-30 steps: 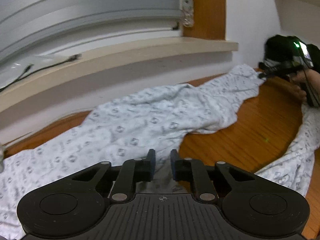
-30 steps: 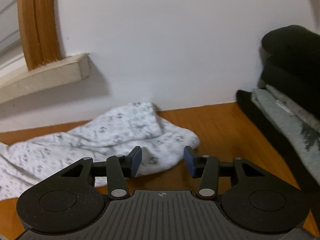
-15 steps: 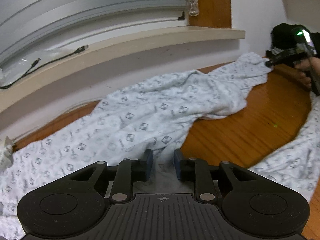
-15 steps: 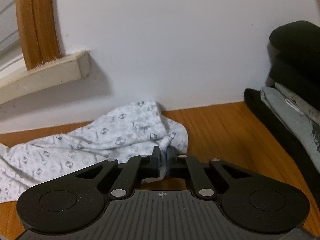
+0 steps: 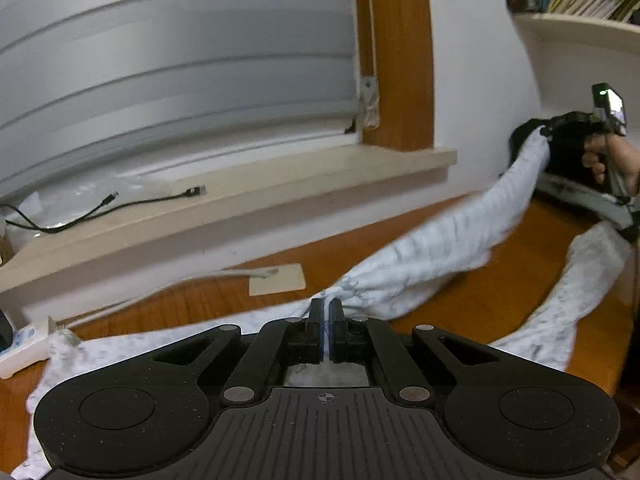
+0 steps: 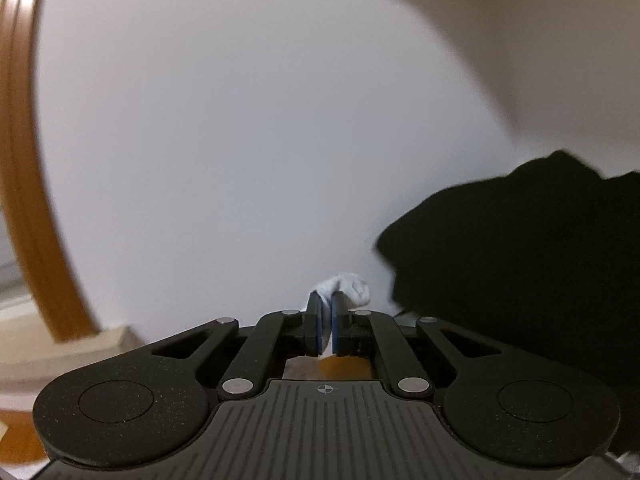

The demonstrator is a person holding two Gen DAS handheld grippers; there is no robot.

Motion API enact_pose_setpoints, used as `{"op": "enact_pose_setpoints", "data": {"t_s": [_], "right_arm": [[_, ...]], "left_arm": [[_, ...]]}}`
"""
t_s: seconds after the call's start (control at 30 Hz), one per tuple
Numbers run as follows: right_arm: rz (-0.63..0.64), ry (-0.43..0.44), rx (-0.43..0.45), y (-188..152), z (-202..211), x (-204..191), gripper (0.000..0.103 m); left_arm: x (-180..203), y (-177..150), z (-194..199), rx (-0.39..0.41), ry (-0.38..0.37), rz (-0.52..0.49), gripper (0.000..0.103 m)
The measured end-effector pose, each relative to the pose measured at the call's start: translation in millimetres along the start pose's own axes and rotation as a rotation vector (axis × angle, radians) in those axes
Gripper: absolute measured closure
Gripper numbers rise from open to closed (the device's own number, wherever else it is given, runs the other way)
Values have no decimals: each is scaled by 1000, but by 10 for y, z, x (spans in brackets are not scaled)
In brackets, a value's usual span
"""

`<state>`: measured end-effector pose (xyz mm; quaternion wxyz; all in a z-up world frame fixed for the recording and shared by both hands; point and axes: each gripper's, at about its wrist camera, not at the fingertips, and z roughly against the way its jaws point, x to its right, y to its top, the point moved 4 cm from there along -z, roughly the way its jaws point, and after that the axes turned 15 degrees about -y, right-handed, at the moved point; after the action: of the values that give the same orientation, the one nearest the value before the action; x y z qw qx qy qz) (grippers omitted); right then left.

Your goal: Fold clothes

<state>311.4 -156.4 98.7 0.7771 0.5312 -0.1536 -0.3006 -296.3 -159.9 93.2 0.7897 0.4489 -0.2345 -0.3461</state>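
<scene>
The white patterned garment (image 5: 432, 256) is thin, soft cotton printed with small grey motifs. It hangs in a stretched, creased band above the wooden desk (image 5: 472, 308), lifted at two places, while its loose ends trail on the wood toward the desk's left and right edges. The left gripper (image 5: 325, 322) has its blue-padded fingers pressed together on a bunched fold near the front middle of the desk, the cloth puckering into radiating wrinkles at the pinch. From there the fabric rises diagonally to the far right corner, where the right gripper (image 6: 326, 316) is clamped on a small crumpled tuft of the same cloth that pokes out white beyond its fingertips. A hand (image 5: 612, 160) grips that tool's handle.

The desk is warm orange wood with fine straight grain. A flat beige card (image 5: 278, 279) lies near its back edge. Behind runs a pale, smooth windowsill (image 5: 248, 196) carrying a thin black cable (image 5: 120, 204), under ribbed grey blinds (image 5: 172, 64) and a brown wooden frame (image 5: 400, 52). A soft pile of dark clothes (image 6: 532, 264) sits at the desk's right corner against the plain white wall (image 6: 240, 140).
</scene>
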Motion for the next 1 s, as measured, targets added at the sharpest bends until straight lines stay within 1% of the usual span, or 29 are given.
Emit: {"op": "enact_pose_setpoints", "data": {"t_s": [0.07,0.17,0.27,0.33,0.4,0.43,0.5,0.53,0.6,0.63,0.7,0.77,0.83,0.97,1.0], "right_arm": [[-10,-17,-11,53,-21,46,98],[-24,-40,-33,105,-83,70,98],[-1,-44,-84,10,-272,-119,96],[17,-49,-123,-100,-374,-190,91],[33,-44,-151,-208,-441,-246,90],[46,-32,-157,-259,-438,-271,87],[80,-13,-165,-363,-402,-308,82],[98,-8,-165,-408,-373,-311,79],[124,13,-167,-502,-302,-320,78],[134,23,-169,-556,-264,-328,76],[143,43,-178,-639,-191,-308,74],[150,62,-188,-715,-122,-271,73],[155,77,-201,-789,-58,-222,72],[157,112,-233,-869,50,-96,70],[151,122,-248,-887,71,-62,66]], "left_arm": [[16,-21,2,-6,-19,9,101],[-14,-75,-106,-31,-25,24,101],[-59,-124,-226,-62,-34,37,101],[-70,-154,-268,-78,-38,39,99],[-78,-170,-272,-81,-41,41,97],[-81,-176,-268,-80,-43,43,91],[-97,-188,-279,-82,-44,44,88],[-103,-193,-289,-84,-44,41,88],[-97,-190,-324,-90,-45,34,88],[-83,-180,-339,-88,-46,29,82],[-47,-143,-361,-80,-52,18,75],[-2,-109,-391,-76,-65,4,74],[53,-82,-449,-88,-78,-21,67],[93,-91,-637,-140,-86,-63,66],[88,-103,-680,-149,-88,-64,66]]}}
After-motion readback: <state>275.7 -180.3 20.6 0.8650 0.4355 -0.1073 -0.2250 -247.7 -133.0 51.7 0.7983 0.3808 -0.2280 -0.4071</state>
